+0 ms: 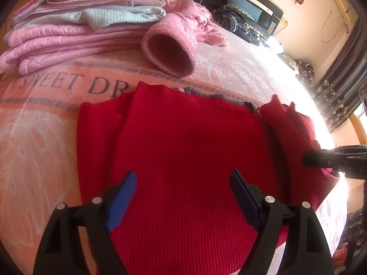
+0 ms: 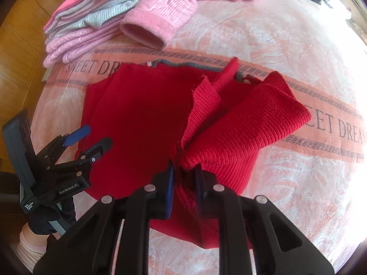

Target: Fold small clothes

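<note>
A red ribbed knit garment (image 1: 183,149) lies on the pink bed cover, partly folded, with a grey neckline at its far edge. My left gripper (image 1: 183,181) hovers open over its near middle, nothing between the blue pads. In the right wrist view, my right gripper (image 2: 183,174) is shut on a bunched edge of the red garment (image 2: 142,114), and a lifted sleeve fold (image 2: 263,114) rises from the pinch toward the right. The left gripper (image 2: 91,135) shows at the garment's left edge, held by a gloved hand. The right gripper (image 1: 321,160) shows at the garment's right side.
A stack of folded pink and striped clothes (image 1: 75,27) sits at the far left. A pink knit piece with an open cuff (image 1: 172,52) lies behind the red garment. The bed cover (image 2: 309,183) reads "SWEET DREAM". Wooden floor (image 2: 20,52) lies left of the bed; pillows (image 1: 243,6) at the head.
</note>
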### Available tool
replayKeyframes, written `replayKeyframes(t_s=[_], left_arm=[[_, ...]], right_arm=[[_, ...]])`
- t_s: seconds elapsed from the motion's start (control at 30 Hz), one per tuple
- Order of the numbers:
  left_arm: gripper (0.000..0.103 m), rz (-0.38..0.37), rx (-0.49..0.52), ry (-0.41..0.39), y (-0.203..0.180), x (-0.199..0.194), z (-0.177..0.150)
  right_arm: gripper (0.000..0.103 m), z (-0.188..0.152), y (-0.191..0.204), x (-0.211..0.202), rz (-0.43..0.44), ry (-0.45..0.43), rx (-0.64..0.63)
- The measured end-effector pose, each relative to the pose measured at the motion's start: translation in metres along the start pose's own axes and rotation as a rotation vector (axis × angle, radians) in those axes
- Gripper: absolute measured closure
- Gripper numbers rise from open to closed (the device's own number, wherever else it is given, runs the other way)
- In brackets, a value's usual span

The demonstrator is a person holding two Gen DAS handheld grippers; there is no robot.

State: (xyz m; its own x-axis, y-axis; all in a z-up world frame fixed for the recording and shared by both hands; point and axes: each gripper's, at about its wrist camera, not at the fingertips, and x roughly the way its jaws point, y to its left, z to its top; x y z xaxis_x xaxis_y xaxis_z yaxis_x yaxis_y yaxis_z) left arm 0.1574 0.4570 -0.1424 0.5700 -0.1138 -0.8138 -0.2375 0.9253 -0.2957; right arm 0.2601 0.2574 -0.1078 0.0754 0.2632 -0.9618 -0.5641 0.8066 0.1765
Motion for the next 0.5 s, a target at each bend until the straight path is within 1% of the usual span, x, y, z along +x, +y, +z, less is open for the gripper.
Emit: replayKeyframes(t_s=[0.07,0.1,0.17,0.2,0.3,0.33,0.37,0.43,0.5], left_arm=[[0.02,0.009,-0.016,0.005,0.007,0.001,0.0],[0.02,0.011,-0.024,0.007,0.011,0.001,0.0],[0.02,0.011,-0.042,0.011,0.018,0.003,0.001],[0.02,0.01,-0.052,0.015,0.021,0.004,0.0],[0.02,0.003,-0.075,0.027,0.026,0.005,0.001],[0.02,-0.001,-0.08,0.028,0.025,0.005,0.002],[0.02,-0.011,-0.083,0.029,0.024,0.004,0.003],[0.02,-0.039,-0.09,0.031,0.019,0.0,0.006],[0.02,-0.092,-0.11,0.045,0.014,-0.002,0.01]], right_arm=[[0.087,0.0,0.013,0.023,0.01,0.046,-0.011],[0.084,0.0,0.018,0.032,0.009,0.054,-0.019],[0.074,-0.002,0.025,0.038,0.045,0.068,-0.015],[0.065,-0.004,0.026,0.035,0.072,0.066,-0.01],[0.064,-0.008,0.025,0.009,0.125,0.011,-0.028],[0.066,-0.01,0.022,-0.002,0.141,-0.007,-0.024],[0.065,-0.012,0.018,-0.013,0.145,-0.016,-0.02],[0.055,-0.019,0.01,-0.03,0.135,-0.032,-0.018],[0.049,-0.029,0.001,-0.043,0.136,-0.041,-0.025]])
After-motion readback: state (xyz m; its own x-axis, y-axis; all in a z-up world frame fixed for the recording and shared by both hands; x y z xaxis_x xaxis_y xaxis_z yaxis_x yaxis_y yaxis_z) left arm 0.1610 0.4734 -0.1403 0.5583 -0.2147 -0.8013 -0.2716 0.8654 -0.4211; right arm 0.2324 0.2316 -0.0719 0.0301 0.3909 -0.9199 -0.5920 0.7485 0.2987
